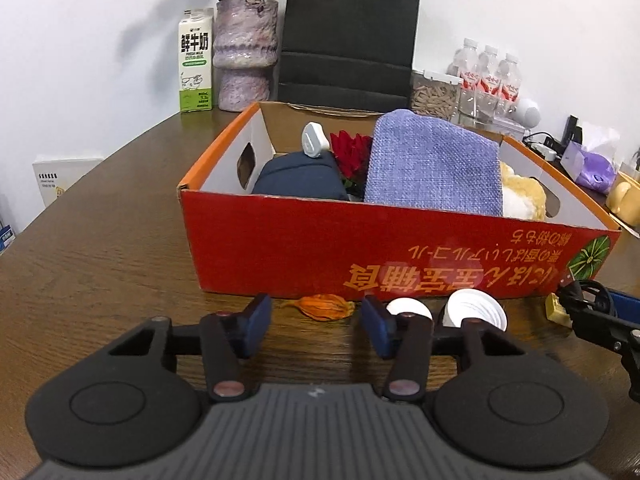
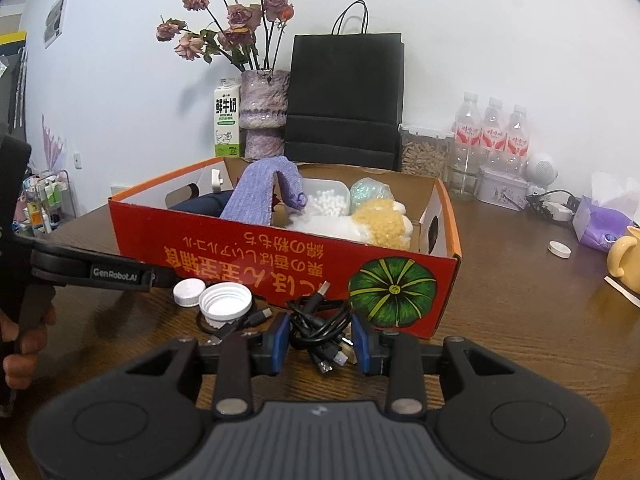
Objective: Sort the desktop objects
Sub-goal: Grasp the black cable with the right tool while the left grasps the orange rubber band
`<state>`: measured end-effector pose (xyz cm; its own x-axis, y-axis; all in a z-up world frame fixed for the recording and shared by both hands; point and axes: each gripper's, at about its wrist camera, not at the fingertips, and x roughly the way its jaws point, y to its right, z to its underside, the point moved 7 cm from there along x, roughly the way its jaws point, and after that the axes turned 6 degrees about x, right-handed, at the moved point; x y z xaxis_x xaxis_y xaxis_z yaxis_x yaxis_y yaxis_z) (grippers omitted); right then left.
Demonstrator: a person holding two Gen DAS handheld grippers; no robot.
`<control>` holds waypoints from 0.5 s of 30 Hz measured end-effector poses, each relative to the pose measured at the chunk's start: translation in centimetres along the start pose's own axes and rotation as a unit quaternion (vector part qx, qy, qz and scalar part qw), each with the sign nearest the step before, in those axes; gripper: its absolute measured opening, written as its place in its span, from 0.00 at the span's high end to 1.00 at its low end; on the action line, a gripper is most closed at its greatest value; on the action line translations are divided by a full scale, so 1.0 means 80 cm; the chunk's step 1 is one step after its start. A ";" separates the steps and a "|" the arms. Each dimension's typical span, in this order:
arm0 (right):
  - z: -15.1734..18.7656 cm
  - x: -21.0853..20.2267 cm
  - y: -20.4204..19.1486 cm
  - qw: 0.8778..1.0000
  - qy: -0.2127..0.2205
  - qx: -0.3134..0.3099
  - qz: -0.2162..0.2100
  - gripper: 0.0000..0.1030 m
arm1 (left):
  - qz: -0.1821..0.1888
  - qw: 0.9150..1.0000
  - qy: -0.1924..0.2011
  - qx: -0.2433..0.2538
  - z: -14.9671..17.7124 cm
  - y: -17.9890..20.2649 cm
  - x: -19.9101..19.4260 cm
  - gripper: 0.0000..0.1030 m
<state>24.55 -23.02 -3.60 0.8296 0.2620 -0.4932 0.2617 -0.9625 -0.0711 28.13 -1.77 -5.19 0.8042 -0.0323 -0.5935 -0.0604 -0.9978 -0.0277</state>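
An open red cardboard box (image 1: 320,248) holds a purple cloth (image 1: 432,168), a navy pouch (image 1: 300,180), a white plug (image 1: 314,140), a red flower and a plush toy (image 2: 384,220). On the table in front of the box lies an orange dried husk (image 1: 320,307), just ahead of my left gripper (image 1: 317,322). That gripper is open, its pads apart from the husk. Two white caps (image 1: 476,312) sit to its right. My right gripper (image 2: 321,340) is shut on a black cable bundle (image 2: 320,320) near the box's pumpkin corner.
Against the wall stand a milk carton (image 1: 195,60), a vase of dried roses (image 1: 245,56), a black paper bag (image 1: 348,40), water bottles (image 2: 494,136) and a snack jar (image 2: 424,156). A yellow mug (image 2: 626,256), a tissue pack and a small white lid (image 2: 559,249) lie right. A hand (image 2: 24,340) holds the left gripper.
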 end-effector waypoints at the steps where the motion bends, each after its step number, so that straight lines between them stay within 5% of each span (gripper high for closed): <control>1: 0.001 0.000 -0.001 1.000 0.000 0.000 -0.001 0.69 | 0.000 1.000 0.000 0.004 0.000 0.001 0.000 0.60; 15: -0.004 -0.017 -0.009 1.000 0.009 0.000 -0.001 0.69 | 0.025 0.999 0.016 0.024 0.008 0.007 -0.019 0.82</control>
<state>23.38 -22.69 -2.59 0.8384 0.2642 -0.4767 0.2624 -0.9623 -0.0720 26.49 -2.21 -4.77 0.8181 -0.0846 -0.5688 -0.1287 -0.9910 -0.0376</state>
